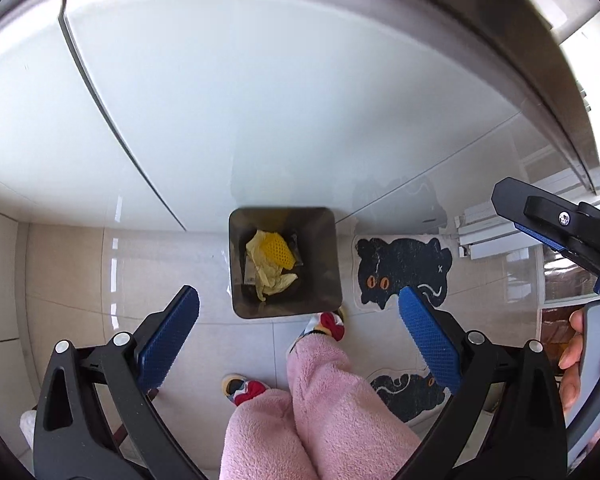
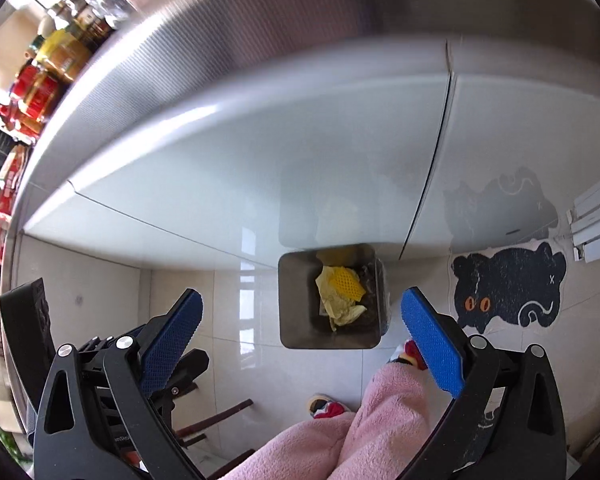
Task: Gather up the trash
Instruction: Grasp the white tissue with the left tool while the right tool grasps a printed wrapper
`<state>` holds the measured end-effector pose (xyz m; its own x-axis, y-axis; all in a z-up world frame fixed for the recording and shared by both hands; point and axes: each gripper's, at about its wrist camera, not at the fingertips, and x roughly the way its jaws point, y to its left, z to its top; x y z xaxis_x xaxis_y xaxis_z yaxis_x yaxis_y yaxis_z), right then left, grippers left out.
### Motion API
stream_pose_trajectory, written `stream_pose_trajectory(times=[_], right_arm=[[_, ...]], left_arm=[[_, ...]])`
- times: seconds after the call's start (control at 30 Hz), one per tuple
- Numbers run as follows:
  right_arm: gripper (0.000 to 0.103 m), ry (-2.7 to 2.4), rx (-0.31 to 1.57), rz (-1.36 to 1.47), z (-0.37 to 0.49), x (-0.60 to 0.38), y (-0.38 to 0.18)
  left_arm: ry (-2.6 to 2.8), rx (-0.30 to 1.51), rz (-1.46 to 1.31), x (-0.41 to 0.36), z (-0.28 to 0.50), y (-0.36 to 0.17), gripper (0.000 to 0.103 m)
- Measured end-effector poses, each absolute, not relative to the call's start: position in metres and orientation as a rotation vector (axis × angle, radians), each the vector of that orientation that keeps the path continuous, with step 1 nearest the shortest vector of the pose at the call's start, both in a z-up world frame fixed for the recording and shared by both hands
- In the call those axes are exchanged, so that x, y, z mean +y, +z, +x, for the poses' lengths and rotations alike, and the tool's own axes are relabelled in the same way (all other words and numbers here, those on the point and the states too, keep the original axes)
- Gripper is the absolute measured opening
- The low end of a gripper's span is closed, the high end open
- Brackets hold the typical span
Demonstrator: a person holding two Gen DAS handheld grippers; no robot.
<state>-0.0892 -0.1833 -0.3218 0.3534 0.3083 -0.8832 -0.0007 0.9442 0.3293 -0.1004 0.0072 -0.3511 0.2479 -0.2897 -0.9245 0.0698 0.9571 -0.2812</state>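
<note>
A grey square trash bin [image 1: 325,256] stands on the tiled floor against the white cabinet fronts. It holds crumpled yellow paper [image 1: 271,276] and a yellow foam net [image 1: 278,254]. The bin [image 2: 300,300] and its paper [image 2: 338,306] also show in the right wrist view. My left gripper [image 1: 298,300] is open and empty, held high above the bin. My right gripper [image 2: 300,304] is open and empty, also above the bin. The right gripper shows at the right edge of the left wrist view [image 1: 560,228].
A black cat-shaped mat [image 1: 404,268] lies right of the bin, a second one [image 1: 408,394] nearer. The person's pink trouser legs [image 1: 320,400] and slippered feet stand before the bin. A countertop with bottles and jars [image 2: 52,64] is at upper left. A dark wooden stool [image 2: 216,420] is below.
</note>
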Motion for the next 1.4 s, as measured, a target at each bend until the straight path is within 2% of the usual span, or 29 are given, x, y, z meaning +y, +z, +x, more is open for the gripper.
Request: stream_pose_trajectory(times=[0.3,0.43,0.53,0.7,0.8,0.87,0.97,1.3,1.4], right_arm=[[0.1,0.205,0.933,0.266,-0.074,-0.205,-0.21],[0.1,0.178,0.864,0.266,-0.047,-0.219,-0.186],[0.1,0.157,0.854,0.303,-0.025,-0.232,-0.18],[0.1,0.143,0.852,0.312,0.01,-0.254,-0.182],[0.097,0.158,0.857,0.309,0.03,-0.262,-0.186],[0.081,0.169,0.873,0.286,0.044,-0.264,-0.19],[0.07,0.196,0.897,0.254,0.059,-0.261,-0.197],[0.07,0.251,0.92,0.203,0.081,-0.248,-0.209],[0.064,0.253,0.952,0.207,0.086,-0.248,-0.218]], left_arm=[[-0.288,1.004,-0.221,0.007,-0.09,-0.234,0.095],[-0.274,0.853,-0.206,0.005,-0.071,-0.196,0.095],[-0.258,0.814,-0.186,0.001,-0.048,-0.179,0.095],[-0.26,0.785,-0.184,-0.004,-0.008,-0.164,0.092],[-0.272,0.791,-0.184,-0.013,0.017,-0.158,0.086],[-0.278,0.784,-0.178,-0.019,0.033,-0.153,0.079],[-0.281,0.786,-0.157,-0.027,0.054,-0.152,0.072],[-0.261,0.818,-0.093,-0.04,0.11,-0.158,0.073],[-0.267,0.824,-0.088,-0.04,0.118,-0.161,0.073]])
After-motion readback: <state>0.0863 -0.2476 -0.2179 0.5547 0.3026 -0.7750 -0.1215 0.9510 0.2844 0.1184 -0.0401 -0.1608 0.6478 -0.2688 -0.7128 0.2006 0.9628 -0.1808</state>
